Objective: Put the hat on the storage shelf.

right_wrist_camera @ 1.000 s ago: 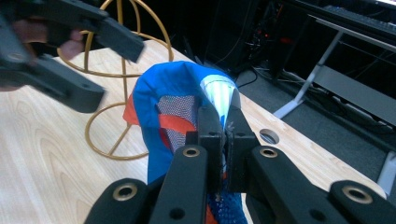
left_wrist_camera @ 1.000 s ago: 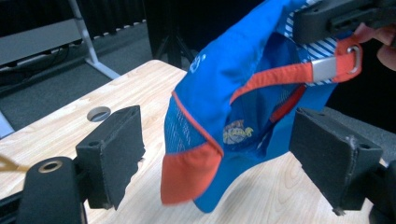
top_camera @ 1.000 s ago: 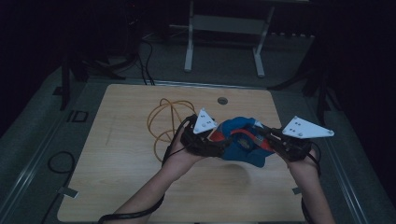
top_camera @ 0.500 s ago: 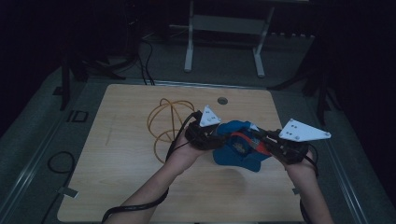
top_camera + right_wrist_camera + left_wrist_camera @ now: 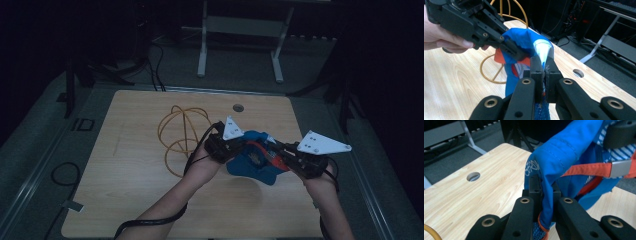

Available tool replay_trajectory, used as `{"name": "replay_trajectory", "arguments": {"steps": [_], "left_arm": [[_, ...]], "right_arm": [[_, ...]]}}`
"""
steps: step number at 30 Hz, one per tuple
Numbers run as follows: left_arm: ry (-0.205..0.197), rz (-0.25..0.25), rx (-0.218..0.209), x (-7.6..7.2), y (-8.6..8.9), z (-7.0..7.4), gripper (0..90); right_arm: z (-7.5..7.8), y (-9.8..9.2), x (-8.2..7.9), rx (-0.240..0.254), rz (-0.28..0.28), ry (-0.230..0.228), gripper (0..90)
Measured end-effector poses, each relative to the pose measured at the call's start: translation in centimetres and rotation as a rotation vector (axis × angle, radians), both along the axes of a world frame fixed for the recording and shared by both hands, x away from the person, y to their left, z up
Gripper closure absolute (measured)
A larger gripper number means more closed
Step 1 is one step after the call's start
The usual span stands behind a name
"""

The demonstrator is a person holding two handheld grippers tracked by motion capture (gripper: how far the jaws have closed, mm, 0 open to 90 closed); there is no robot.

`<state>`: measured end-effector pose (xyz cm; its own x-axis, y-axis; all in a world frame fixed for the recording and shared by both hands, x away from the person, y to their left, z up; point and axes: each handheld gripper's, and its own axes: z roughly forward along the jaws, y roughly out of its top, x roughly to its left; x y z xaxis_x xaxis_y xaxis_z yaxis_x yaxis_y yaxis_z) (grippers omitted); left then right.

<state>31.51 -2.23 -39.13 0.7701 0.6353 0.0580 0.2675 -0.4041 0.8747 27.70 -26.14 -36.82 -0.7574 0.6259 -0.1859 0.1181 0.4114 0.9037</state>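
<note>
Both pairs of jaws are clamped on the blue garment [image 5: 252, 162], held between them above the table [image 5: 130, 200]: the left gripper [image 5: 543, 205] has just closed on a fold, the right gripper [image 5: 543, 75] pinches an edge. Beyond the left fingers stands a yellow wire basket [image 5: 181, 131], empty, bare wood around it.

Both tongs, left [image 5: 239, 148] and right [image 5: 280, 156], seemingly clamped, tips facing inward.

Gold wire basket [image 5: 182, 135] on wood table [image 5: 130, 165], near cable hole [image 5: 238, 107]; metal stand [image 5: 240, 37] behind.
</note>
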Motion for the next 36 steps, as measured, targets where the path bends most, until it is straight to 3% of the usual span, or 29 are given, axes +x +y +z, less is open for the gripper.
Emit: {"name": "replay_trajectory", "arguments": {"steps": [13,21,24,27,30,36], "left_arm": [[-0.040,-0.010,0.006,-0.3,-0.2,1.1,88.0],[-0.078,-0.026,-0.013,-0.4,0.3,2.3,87.9],[-0.084,-0.028,-0.020,-0.3,0.7,2.7,88.0],[-0.097,-0.054,-0.032,-0.2,1.2,2.9,87.9],[-0.108,-0.085,-0.057,0.0,2.0,3.0,87.9],[-0.117,-0.192,-0.109,0.0,3.2,3.6,87.8]], "right_arm": [[-1.3,-0.3,-1.4,0.046,0.036,0.027,84.5],[-0.9,-0.1,-2.7,0.047,0.089,0.029,70.8],[-0.3,-0.3,-3.3,0.079,0.107,0.026,64.8],[0.1,-0.5,-3.6,0.089,0.106,0.013,59.3],[0.0,-0.6,-3.5,0.053,0.074,-0.007,59.0],[-0.4,-1.3,-2.9,0.064,0.041,0.001,60.1]]}}
